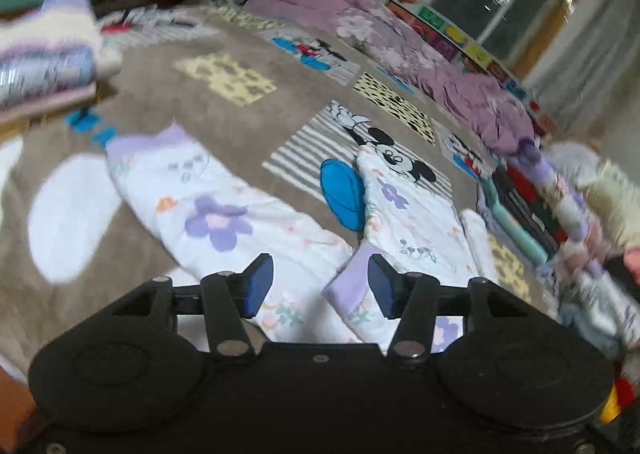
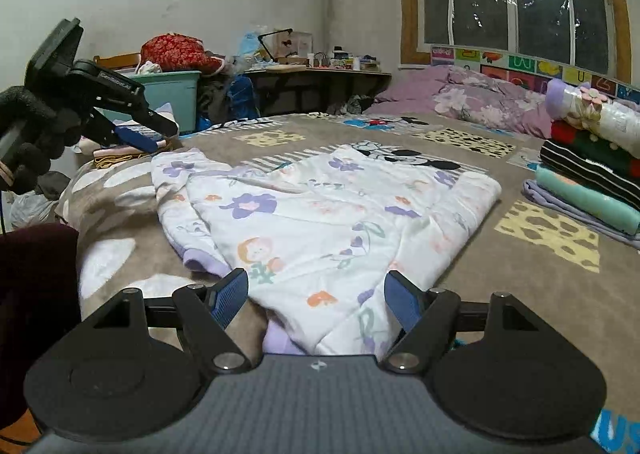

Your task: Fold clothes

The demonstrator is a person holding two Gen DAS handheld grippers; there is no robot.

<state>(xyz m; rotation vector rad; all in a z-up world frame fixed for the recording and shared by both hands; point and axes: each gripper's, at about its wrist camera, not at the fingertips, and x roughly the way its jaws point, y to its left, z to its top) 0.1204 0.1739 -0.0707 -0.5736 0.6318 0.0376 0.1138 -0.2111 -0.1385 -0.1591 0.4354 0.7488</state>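
Both tools stand with fingers apart, gripping nothing: the right tool (image 2: 316,296) hovers over the near hem of the white quilted garment with purple flowers and lilac cuffs (image 2: 320,206), and the left tool (image 1: 320,284) hangs above its sleeves. That garment lies spread flat on the brown cartoon-patterned blanket (image 2: 540,274) covering the bed. A stack of folded clothes (image 2: 592,170) sits well to the right.

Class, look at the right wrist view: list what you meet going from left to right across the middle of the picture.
Left hand-held gripper → teal bin → white flowered garment → stack of folded clothes.
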